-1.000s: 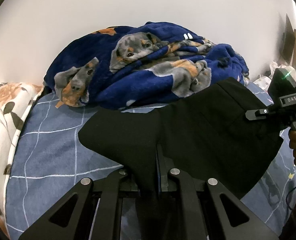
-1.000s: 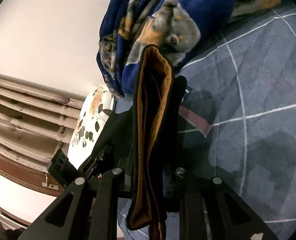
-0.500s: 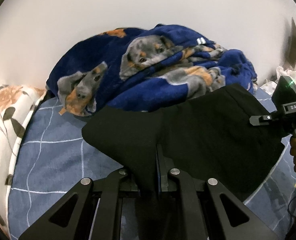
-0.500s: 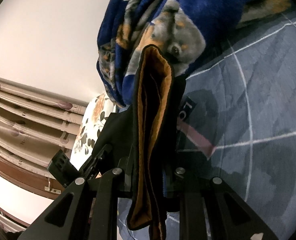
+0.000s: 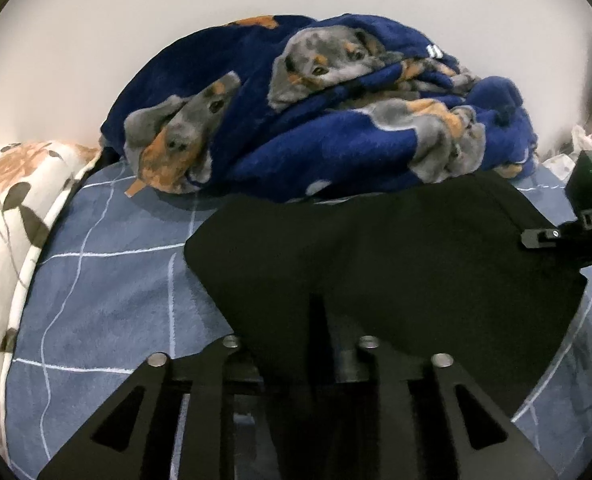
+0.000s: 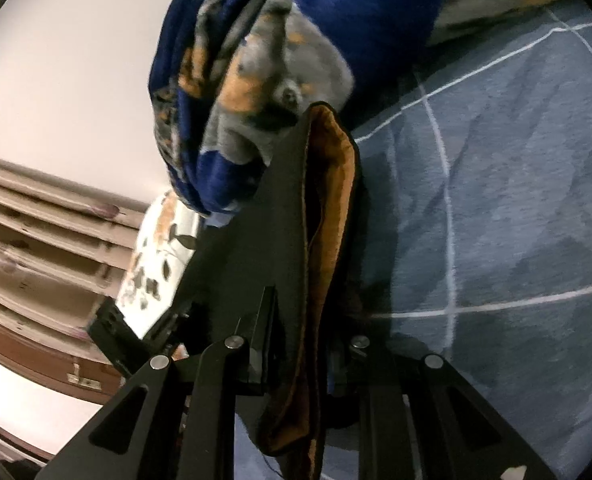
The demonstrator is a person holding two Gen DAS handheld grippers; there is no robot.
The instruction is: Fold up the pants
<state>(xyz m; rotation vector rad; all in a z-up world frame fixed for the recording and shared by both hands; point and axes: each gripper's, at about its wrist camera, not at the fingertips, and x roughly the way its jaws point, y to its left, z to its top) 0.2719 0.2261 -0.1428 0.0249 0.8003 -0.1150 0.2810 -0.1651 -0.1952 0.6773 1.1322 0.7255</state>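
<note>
One fold looks done: black pants (image 5: 396, 264) are held doubled just above the blue checked bedsheet (image 5: 107, 292), left gripper (image 5: 316, 320) jaws opening with fabric between, right gripper (image 6: 316, 320) clamped on the orange-lined waistband (image 6: 328, 208); laying flat and further folds remain.

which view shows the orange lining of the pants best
The right wrist view: the pants hang edge-on between the right gripper's fingers, exposing the orange lining. The left wrist view shows only their black outer side spread over the bed; no lining is visible.
</note>
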